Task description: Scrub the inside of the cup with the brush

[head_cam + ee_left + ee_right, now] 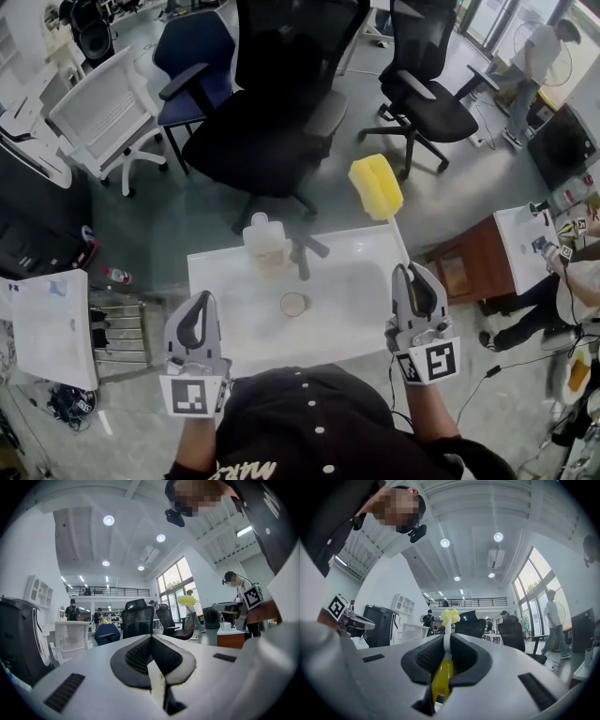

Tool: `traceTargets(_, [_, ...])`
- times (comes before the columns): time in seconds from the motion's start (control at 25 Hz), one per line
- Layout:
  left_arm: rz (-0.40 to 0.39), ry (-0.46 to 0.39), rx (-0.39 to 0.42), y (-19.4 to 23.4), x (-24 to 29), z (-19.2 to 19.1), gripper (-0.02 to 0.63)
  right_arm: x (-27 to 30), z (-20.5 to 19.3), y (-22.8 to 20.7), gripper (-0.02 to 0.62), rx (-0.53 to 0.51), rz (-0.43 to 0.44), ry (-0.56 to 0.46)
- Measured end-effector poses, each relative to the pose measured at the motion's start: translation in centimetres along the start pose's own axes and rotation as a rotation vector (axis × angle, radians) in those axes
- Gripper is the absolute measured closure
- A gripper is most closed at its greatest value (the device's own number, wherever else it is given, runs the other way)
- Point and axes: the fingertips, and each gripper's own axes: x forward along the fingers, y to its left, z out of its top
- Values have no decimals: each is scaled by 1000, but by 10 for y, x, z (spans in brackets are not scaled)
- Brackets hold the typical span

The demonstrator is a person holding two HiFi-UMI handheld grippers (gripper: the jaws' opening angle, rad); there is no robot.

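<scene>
Yellow-headed brush (pixel 376 186) points forward, lengthwise from right gripper (pixel 413 277) pinching it (left gripper (pixel 198 305) pressed together).

Left gripper (pixel 201 300) has fingers together; right gripper (pixel 413 272) clamps the brush (pixel 376 186).

Head view downward, gripper views level, sharing brush (pixel 378 187)
</scene>
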Motion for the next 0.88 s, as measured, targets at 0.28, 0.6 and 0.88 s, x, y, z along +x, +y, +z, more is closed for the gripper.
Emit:
traceTargets(0.28, [-8,2,28,1,2,0,580,4,-1,7,546,-8,18,5])
traceTargets(0.6, [-10,6,31,1,2,0,580,8,0,13,546,-7,28,1])
traceTargets(0.88, [-8,8,22,-1,2,1,580,8,1,14,546,-15,28,2])
